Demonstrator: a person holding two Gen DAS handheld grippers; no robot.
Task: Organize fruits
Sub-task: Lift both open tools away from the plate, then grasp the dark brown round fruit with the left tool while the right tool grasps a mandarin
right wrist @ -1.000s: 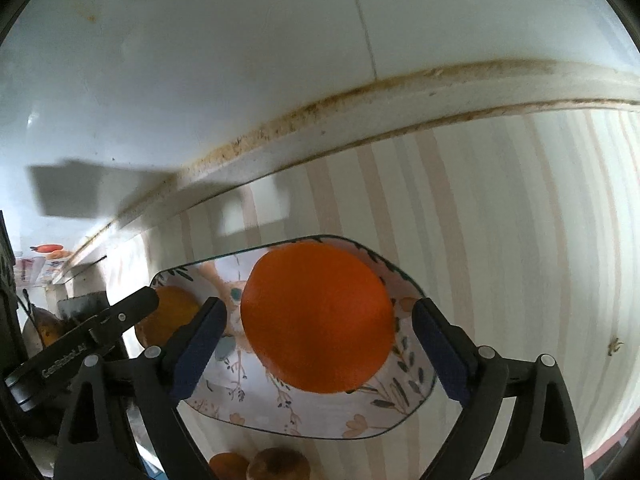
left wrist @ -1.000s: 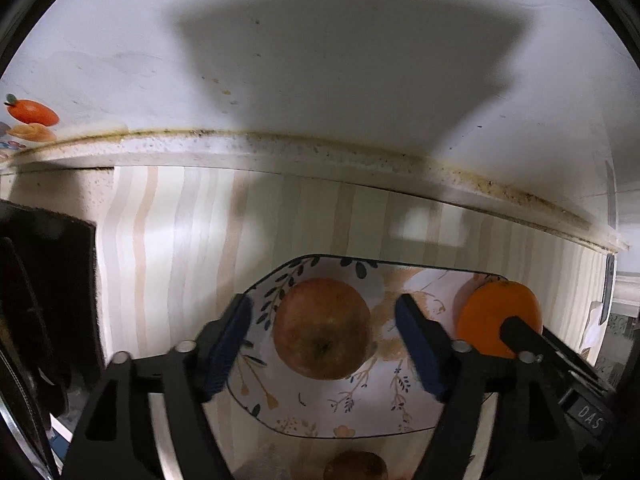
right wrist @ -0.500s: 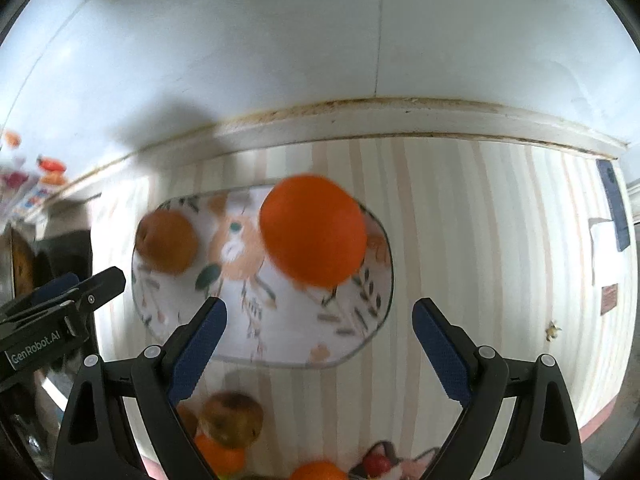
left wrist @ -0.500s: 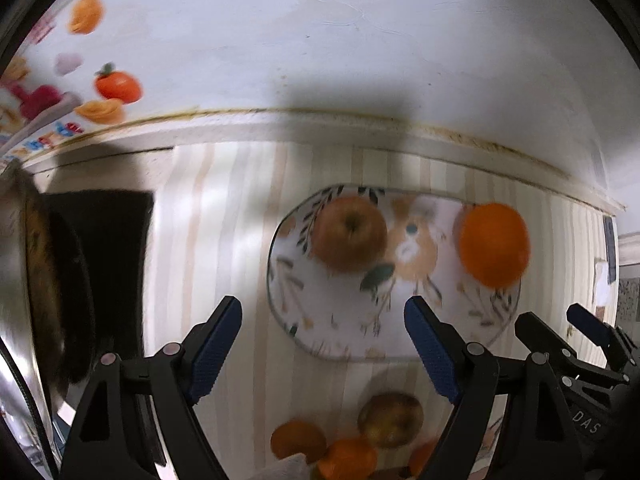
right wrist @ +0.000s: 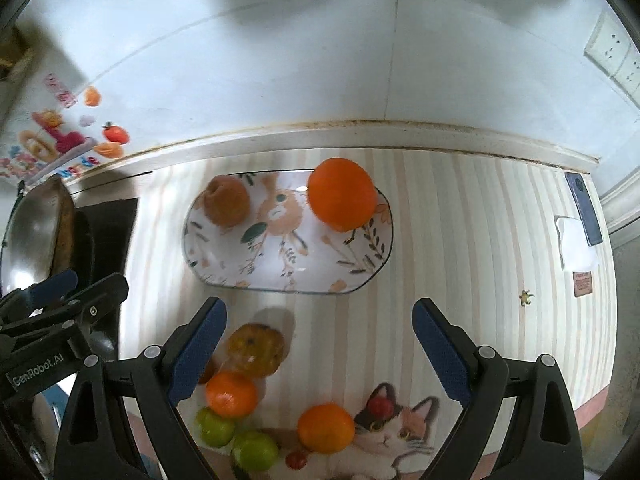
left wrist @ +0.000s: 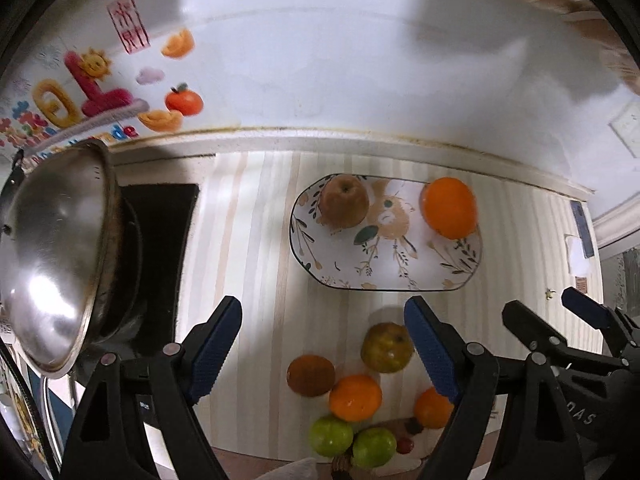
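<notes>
Two grippers, left gripper (left wrist: 324,354) and right gripper (right wrist: 320,350), hung apart, empty; your round orange (right wrist: 343,194) sat near the floral oval plate's (right wrist: 280,276) far rim — could roll off.

Striped beige countertop (right wrist: 460,240), glossy white tiled wall (right wrist: 320,60) with colourful stickers (left wrist: 80,92), white wall socket (right wrist: 612,56).
</notes>
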